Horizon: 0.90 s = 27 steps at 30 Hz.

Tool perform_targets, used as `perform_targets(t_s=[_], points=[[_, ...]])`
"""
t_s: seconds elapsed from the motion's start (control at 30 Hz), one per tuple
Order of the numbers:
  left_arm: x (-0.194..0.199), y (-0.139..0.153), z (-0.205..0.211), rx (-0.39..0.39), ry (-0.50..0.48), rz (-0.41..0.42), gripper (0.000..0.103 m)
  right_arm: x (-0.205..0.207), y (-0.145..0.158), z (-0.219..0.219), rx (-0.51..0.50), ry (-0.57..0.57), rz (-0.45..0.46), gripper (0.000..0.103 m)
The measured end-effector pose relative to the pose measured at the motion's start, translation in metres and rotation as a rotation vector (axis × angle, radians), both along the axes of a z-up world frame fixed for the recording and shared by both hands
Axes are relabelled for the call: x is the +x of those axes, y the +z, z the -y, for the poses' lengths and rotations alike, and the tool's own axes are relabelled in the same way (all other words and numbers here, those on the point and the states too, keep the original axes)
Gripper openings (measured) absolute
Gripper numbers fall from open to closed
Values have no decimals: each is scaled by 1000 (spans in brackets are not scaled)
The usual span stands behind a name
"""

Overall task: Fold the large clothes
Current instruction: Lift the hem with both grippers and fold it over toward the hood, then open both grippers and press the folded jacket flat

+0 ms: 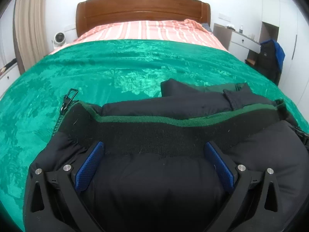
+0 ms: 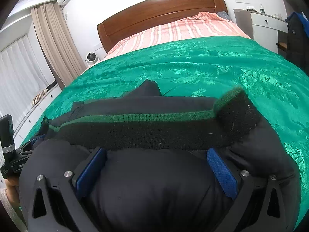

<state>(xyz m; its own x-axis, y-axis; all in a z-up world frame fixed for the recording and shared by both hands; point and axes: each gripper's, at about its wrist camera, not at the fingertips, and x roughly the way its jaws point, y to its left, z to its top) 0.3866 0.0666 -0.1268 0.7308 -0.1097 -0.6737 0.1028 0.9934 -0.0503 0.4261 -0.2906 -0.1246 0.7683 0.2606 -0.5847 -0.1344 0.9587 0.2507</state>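
The black padded jacket (image 1: 173, 174) lay bunched at the near edge of the bed, on the green blanket (image 1: 96, 67), with its ribbed black band (image 1: 154, 133) and green trim running crosswise to both views, parallel to the wooden headboard (image 1: 143, 7). At the far left end of that band, the zipper pull (image 1: 67, 98) rested on the blanket and pointed away towards the headboard. The left gripper (image 1: 154, 154) pointed down onto the left portion of the jacket; its jaws stood released at full spread, the blue pads (image 1: 89, 166) flanking a bulge of padding directly below and ahead, with no clamping visible. The right gripper (image 2: 156, 158) sat over the right portion of the same jacket (image 2: 154, 183); its jaws also appeared spread wide around the padding, the blue pads (image 2: 222, 172) resting against the fabric without evident pinching. At the far right, the band end (image 2: 237, 110) curled upward off the blanket (image 2: 193, 61). The jacket's long axis therefore ran left to right between the two grippers, each nearest its own end. Judged from this layout, the coming move depended on both jaws taking the near edge and carrying it forward across that axis, towards the headboard (image 2: 160, 13).
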Motion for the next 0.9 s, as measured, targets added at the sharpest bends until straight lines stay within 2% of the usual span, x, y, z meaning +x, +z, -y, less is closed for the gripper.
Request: perform_targets(t_s=[0.57,0.67,0.73,0.8,0.9], points=[[5,-5,3,-1,1,-13,102,4,2,-1,-2,-7,-22,103],[7,4,0,-10,-13,-64,102,5,4,-2,-13,-8,-32,103],[-1,22,-9,-44,-26,-107,102,4,5,-2,-13,-10,-32,103],[-24,42,-24,-73,-17,-44,102,3,5,-1,-5,-10,-27,103],[-57,53,-49,-5,57,50,102,3,6,0,-3,-11,-28,103]])
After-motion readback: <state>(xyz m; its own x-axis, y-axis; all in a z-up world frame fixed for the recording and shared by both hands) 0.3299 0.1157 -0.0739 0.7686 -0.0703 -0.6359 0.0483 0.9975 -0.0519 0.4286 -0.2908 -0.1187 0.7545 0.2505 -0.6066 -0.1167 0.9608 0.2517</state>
